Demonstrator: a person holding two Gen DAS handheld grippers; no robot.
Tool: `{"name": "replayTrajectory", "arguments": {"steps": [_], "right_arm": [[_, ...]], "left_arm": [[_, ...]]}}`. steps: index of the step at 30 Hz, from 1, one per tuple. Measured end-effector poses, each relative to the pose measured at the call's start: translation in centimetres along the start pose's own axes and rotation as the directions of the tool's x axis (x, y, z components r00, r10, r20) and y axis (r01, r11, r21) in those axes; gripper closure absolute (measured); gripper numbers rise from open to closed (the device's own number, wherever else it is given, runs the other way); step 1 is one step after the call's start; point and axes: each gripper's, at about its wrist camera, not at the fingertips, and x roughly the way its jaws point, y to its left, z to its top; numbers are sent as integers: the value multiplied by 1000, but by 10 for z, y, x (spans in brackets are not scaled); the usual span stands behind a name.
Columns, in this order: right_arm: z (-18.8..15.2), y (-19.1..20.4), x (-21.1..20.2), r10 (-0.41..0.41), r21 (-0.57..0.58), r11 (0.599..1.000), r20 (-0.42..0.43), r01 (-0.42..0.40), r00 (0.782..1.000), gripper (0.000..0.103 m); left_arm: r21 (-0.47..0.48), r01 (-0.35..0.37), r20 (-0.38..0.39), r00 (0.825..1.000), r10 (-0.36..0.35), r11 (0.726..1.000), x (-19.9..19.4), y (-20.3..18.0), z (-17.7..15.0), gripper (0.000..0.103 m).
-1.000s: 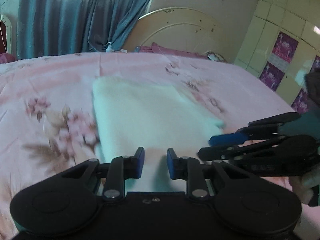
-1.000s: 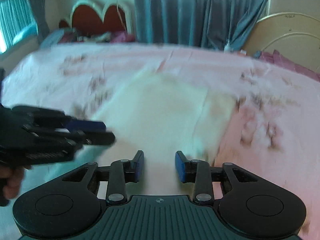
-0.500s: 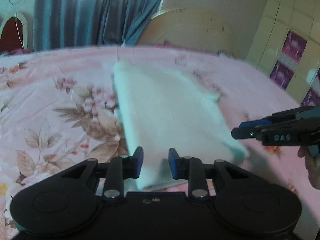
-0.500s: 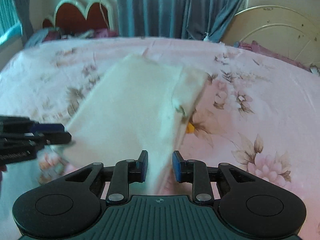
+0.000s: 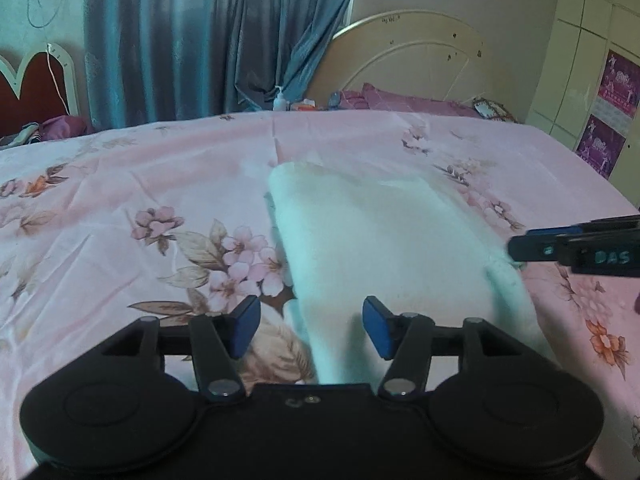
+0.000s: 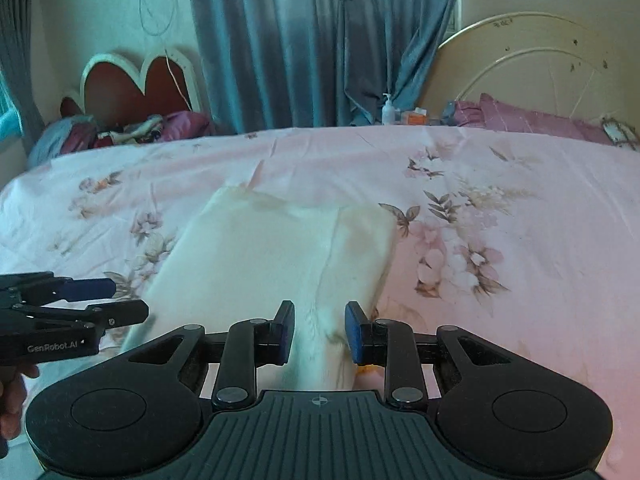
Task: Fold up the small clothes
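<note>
Garment: a small white cloth [image 5: 384, 248] lies on the pink floral bedsheet [image 5: 120, 208], centre of the left wrist frame; in the right wrist frame it [image 6: 260, 264] sits left of centre, its near end running down under the camera.

Progress: it already looks like a narrow oblong with a layered flap along its right side, so I'd judge at least one fold made. Still long; one or more cross folds seem left, and then tidying the edges.

Long axis: runs from the lower middle of each frame up toward the far headboard, leaning slightly left in the left wrist frame. The far end is rounded and a little rumpled.

Left gripper [image 5: 312, 326]: jaws have just been opening and stand well apart. The cloth's near left edge lies between them, but the pads do not press on it, so nothing is held.

Right gripper [image 6: 319, 332]: jaws partly closed with a modest gap. A ridge of the cloth's near right part rises between the pads; it fills the gap, but I cannot tell whether they pinch it.

Seen from across: the left gripper [image 6: 116, 300] hangs at the lower left of the right wrist frame, just beside the cloth's left edge.

Background: blue curtains [image 6: 320, 40] across the upper middle.
</note>
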Motion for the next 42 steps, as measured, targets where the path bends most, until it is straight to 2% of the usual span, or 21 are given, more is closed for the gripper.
{"name": "replayTrajectory", "arguments": {"steps": [4,7,9,11,12,13,14,16,18,20,22,25,29,30,31,34,36,37,39,41,42], "right_arm": [[-12,-6,27,-85,-74,994,-75,79,994,75],[-16,-21,28,-56,-9,998,-91,55,994,75],[-13,-19,21,-78,-23,997,-78,76,994,75],[-6,-29,3,-61,71,996,-24,62,998,75],[-5,-39,-3,-40,133,990,-4,40,999,68],[-4,-48,-5,-27,183,983,3,26,1000,31],[-4,-60,-4,9,234,972,10,-11,1000,15],[-5,-83,4,116,339,935,-10,-105,993,15],[-9,-104,13,210,445,877,-15,-181,978,16],[-13,-117,22,268,507,831,-6,-228,963,18],[-18,-127,33,315,561,788,-14,-254,949,18],[-21,-131,47,380,588,755,-33,-289,924,18],[-13,-130,52,417,574,758,-58,-312,907,18],[-11,-127,55,437,571,755,-68,-324,897,19],[-10,-122,60,445,560,761,-83,-328,892,24],[2,-103,64,374,471,838,-125,-277,919,33],[7,-94,66,348,430,865,-146,-258,926,36],[7,-89,67,333,401,882,-156,-248,930,39],[9,-79,66,305,344,910,-174,-233,936,48],[10,-72,64,295,316,920,-166,-232,941,65],[11,-67,62,279,292,930,-162,-224,946,68]], "left_arm": [[22,7,-22,1000,-7,1000,11,-8,-3,42],[44,-10,-45,999,12,999,16,-11,-7,40],[55,-31,-53,998,34,998,17,-10,-7,38],[39,-34,-42,998,36,999,13,-4,-5,36],[25,-35,-34,999,36,999,11,0,-4,29],[8,-29,-31,999,29,1000,10,4,-2,22],[-30,-6,-28,1000,5,1000,10,12,0,21],[-133,66,-33,997,-71,989,14,28,4,23],[-254,162,-48,982,-180,953,22,45,6,32],[-334,194,-63,972,-227,922,32,56,7,37],[-357,197,-83,967,-241,913,41,60,7,37],[-410,234,-93,951,-296,881,52,67,7,37],[-456,263,-93,936,-340,850,61,72,9,37],[-456,269,-97,933,-348,848,64,70,9,38],[-447,266,-103,933,-345,854,66,67,10,38],[-423,265,-110,934,-340,866,71,56,15,38],[-423,273,-114,930,-349,864,76,51,19,39],[-426,280,-114,927,-358,860,77,50,20,43],[-438,295,-116,918,-378,850,82,43,23,43],[-377,247,-134,939,-317,893,83,31,26,54],[-343,230,-130,949,-288,911,81,24,29,59]]}}
